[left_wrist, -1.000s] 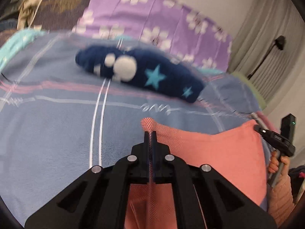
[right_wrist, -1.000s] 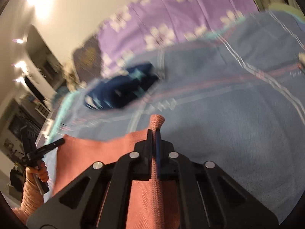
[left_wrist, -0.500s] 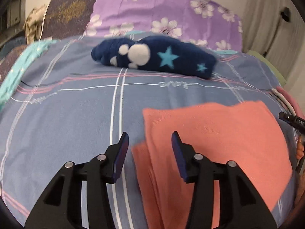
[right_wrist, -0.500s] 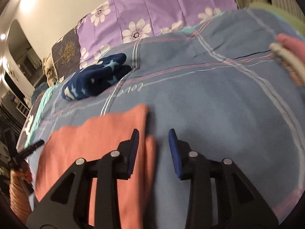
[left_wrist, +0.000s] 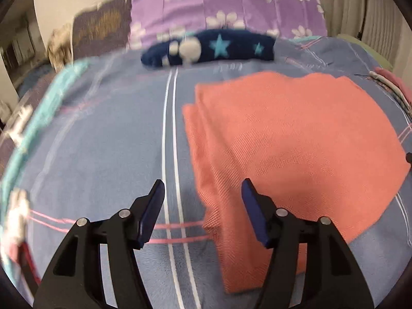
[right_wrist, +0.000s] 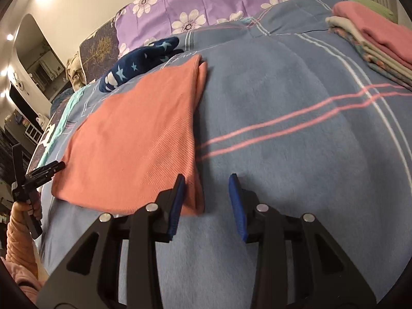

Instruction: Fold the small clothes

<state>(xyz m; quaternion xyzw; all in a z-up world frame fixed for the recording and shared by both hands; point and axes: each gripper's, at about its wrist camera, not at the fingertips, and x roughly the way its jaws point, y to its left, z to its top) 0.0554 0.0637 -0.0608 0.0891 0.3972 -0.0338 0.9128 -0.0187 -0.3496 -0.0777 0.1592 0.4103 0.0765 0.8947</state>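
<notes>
Both tongs released, left tongs opening, coral garment beside them

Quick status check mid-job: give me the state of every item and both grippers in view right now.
Orange garment: folded, flat on the blanket, released.
Navy star garment: bunched, not folded.
Stack of clothes: folded, piled.
Left gripper: jaws opening, pads clear of the cloth.
Right gripper: open, nothing held.

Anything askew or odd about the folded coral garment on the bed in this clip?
Slightly. The coral garment lies flat on the blue blanket, but its layers are misaligned: a lower layer peeks out along the left edge in the left wrist view. Nothing is damaged.
</notes>
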